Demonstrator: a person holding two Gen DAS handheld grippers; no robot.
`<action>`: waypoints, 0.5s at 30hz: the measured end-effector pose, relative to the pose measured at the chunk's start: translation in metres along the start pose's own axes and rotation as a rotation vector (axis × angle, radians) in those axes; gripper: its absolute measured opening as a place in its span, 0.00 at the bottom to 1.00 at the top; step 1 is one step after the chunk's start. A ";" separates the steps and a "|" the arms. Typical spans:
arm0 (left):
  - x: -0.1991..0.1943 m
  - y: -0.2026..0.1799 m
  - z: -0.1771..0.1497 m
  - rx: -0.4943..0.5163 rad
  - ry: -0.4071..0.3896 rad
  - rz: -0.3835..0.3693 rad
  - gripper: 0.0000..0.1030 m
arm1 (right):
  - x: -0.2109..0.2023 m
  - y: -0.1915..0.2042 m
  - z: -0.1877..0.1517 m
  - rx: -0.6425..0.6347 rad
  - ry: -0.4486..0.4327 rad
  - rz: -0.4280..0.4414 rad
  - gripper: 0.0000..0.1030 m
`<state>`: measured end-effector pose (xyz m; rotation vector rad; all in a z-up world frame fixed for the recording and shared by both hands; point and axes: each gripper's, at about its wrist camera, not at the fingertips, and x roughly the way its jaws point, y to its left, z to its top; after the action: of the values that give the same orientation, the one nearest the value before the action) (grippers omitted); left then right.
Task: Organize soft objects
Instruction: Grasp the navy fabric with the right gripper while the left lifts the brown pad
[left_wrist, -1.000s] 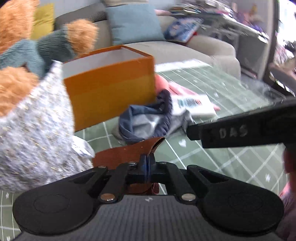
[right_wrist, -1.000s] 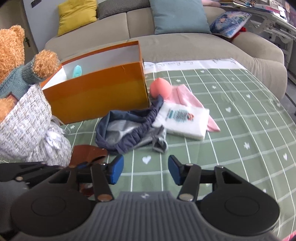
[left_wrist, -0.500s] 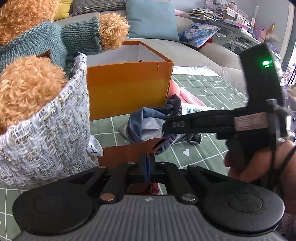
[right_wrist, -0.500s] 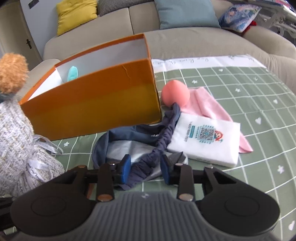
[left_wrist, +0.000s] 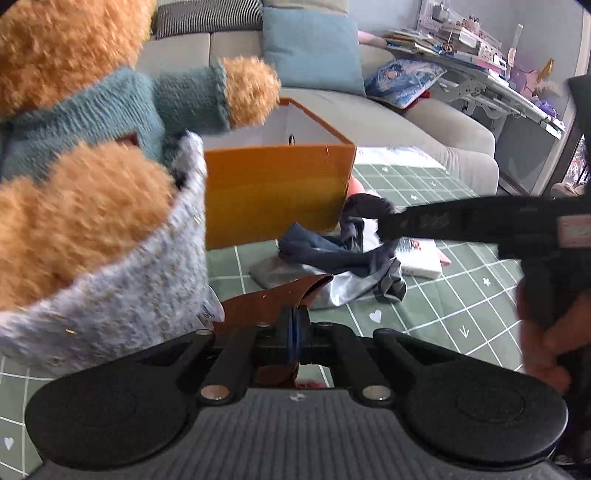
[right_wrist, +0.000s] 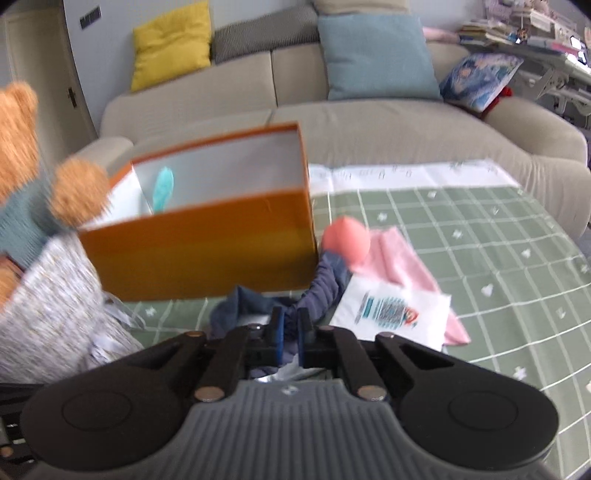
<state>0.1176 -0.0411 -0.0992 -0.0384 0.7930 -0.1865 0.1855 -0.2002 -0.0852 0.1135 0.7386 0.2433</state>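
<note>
My left gripper (left_wrist: 293, 325) is shut on the brown leather strap (left_wrist: 273, 302) of a grey tweed bag (left_wrist: 110, 288) that holds a teddy bear (left_wrist: 74, 206) in a teal sweater. My right gripper (right_wrist: 289, 332) is shut on a navy and grey garment (right_wrist: 325, 288) and lifts one end off the green checked tablecloth (right_wrist: 480, 258). The garment also shows in the left wrist view (left_wrist: 332, 254), hanging from the right gripper's fingers (left_wrist: 395, 221). An open orange box (right_wrist: 207, 240) stands just behind, with a teal item (right_wrist: 162, 188) inside.
A pink ball (right_wrist: 347, 240), a pink cloth (right_wrist: 406, 254) and a white packet (right_wrist: 391, 314) lie right of the box. A beige sofa (right_wrist: 369, 125) with yellow and blue cushions stands behind the table. A cluttered desk (left_wrist: 498, 74) is at the far right.
My right gripper moved forward onto the navy garment, closed on it and raised one end. My left gripper stayed shut on the bag strap while the bag shifted closer.
</note>
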 end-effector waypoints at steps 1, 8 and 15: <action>-0.003 0.000 0.000 0.001 -0.008 0.003 0.01 | -0.008 0.000 0.003 0.004 -0.022 0.007 0.03; -0.032 0.002 0.007 0.013 -0.078 0.019 0.01 | -0.068 0.013 0.023 -0.015 -0.146 0.049 0.03; -0.061 0.000 0.016 0.024 -0.136 0.001 0.01 | -0.126 0.015 0.019 -0.002 -0.160 0.126 0.03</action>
<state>0.0869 -0.0308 -0.0451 -0.0281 0.6552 -0.1904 0.1058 -0.2188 0.0136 0.1759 0.5732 0.3509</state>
